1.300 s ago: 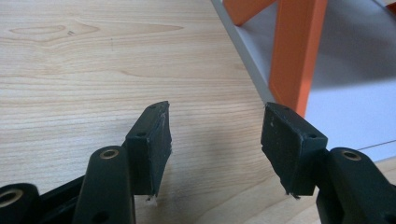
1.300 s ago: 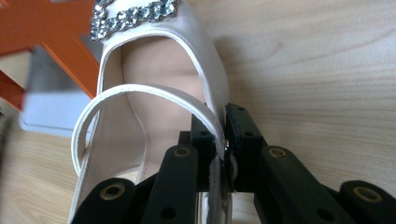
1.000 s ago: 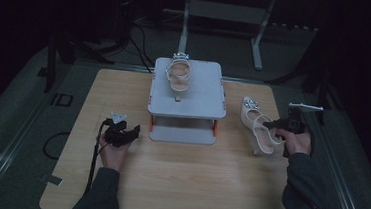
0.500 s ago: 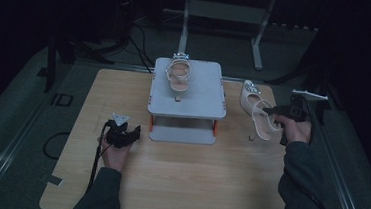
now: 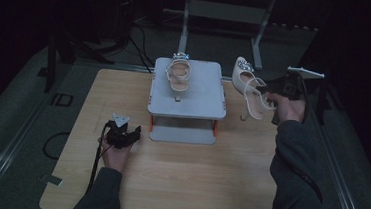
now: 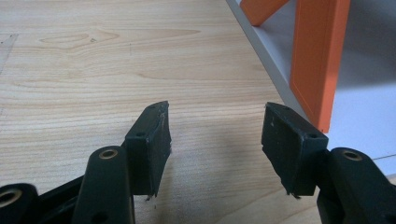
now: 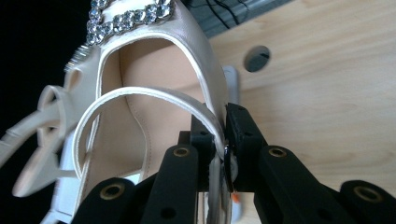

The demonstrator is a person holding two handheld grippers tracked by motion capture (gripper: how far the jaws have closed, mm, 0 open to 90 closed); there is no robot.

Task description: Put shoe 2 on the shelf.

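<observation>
at desk's right edge: right tool clamped on cream heeled shoe, lifted beside grey stand.
second shoe atop stand; left tool gaping wide, empty, low over desk.

Two cream high-heeled shoes with rhinestone trim are counted: one shoe is seen lying on the stand, and the other shoe is seen raised beside it, also visible in the right gripper view. One grey flat-topped stand with orange legs is counted, one orange leg being shown in the left gripper view. One light wooden table is counted. Two black two-jaw grippers are counted, the left gripper and the right gripper. One round hole is seen in the tabletop.
</observation>
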